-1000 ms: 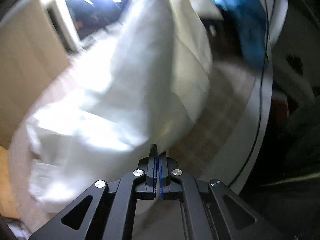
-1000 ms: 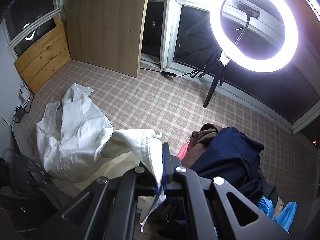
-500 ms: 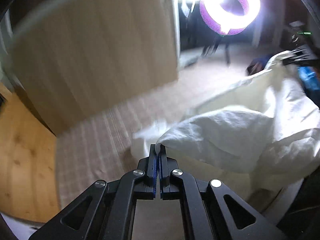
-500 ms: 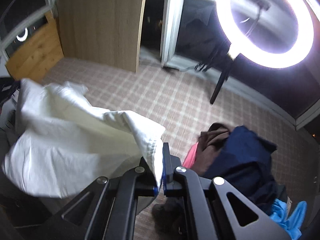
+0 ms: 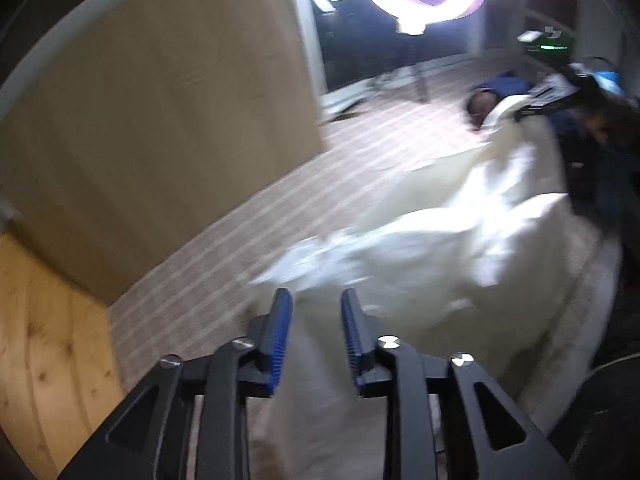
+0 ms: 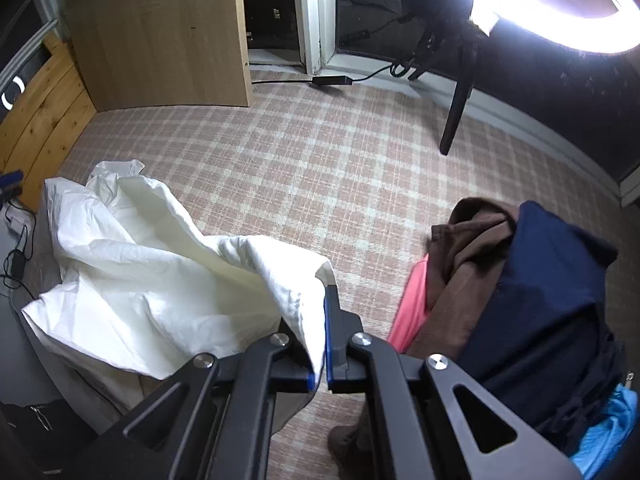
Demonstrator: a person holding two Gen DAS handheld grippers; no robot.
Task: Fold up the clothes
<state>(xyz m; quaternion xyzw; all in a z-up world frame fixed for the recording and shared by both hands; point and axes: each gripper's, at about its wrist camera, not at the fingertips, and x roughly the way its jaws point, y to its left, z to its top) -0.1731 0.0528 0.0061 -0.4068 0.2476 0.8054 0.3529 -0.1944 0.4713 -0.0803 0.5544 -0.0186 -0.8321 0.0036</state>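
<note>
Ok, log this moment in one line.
left gripper: opening, empty | right gripper: shut on white cloth corner | cloth spread on floor | pile: untouched

Your left wrist camera looks steeply down along its fingers, close over the crumpled white cloth garment [image 5: 460, 248]. Your right one looks down likewise. Both share that garment and the pink plaid carpet [image 6: 320, 168].

Crumpled white garment [image 6: 132, 280], seemingly sprawled across checked floor

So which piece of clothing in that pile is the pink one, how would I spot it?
Look at the heap of dark clothes on the checked carpet, right of the white garment. The pink piece sticks out at the heap's left edge, under a brown garment. It is the only bright, warm colour there.
</note>
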